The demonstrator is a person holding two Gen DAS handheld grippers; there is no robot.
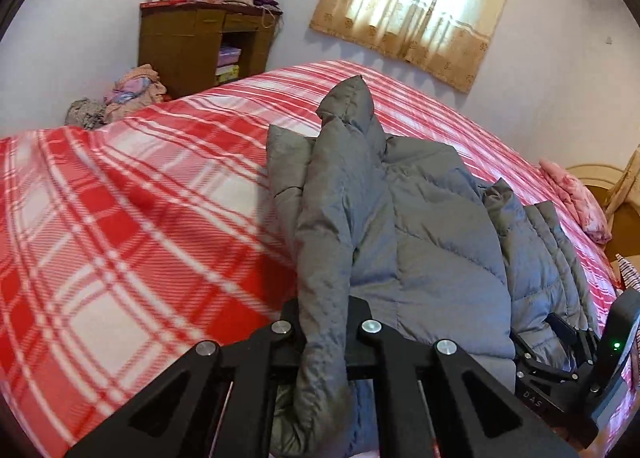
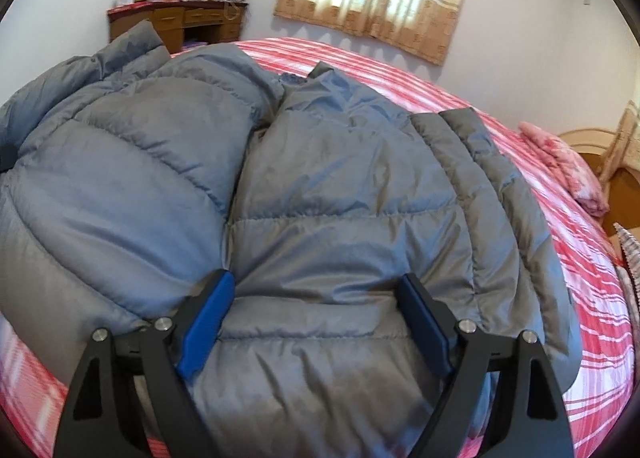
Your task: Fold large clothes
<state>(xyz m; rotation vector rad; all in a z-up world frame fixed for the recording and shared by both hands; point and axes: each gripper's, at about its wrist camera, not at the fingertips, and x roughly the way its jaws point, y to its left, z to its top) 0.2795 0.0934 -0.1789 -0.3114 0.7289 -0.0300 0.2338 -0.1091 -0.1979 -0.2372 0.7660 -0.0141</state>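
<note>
We had the gray puffer jacket (image 2: 304, 185) spread on the bed w/ the red-and-white plaid blanket (image 1: 120, 217), bulk of it lying toward our right side. Our left gripper (image 1: 326, 322) was clamped on a sleeve (image 1: 332, 193) of the jacket — fabric bunched tight btwn the black fingers, sleeve lifted up off the blanket and running away from the camera. Our right gripper (image 2: 316, 302) sat spread wide, blue pads (image 2: 208, 318) resting on the jacket's body near its lower edge, gripping nothing. From the left wrist view the right gripper (image 1: 560, 342) showed at the jacket's far-right edge. Background: a wooden desk (image 1: 200, 45) piled w/ folded clothes, a curtained window (image 1: 420, 5), a pink pillow (image 2: 560, 165) at the blanket's right end.
</note>
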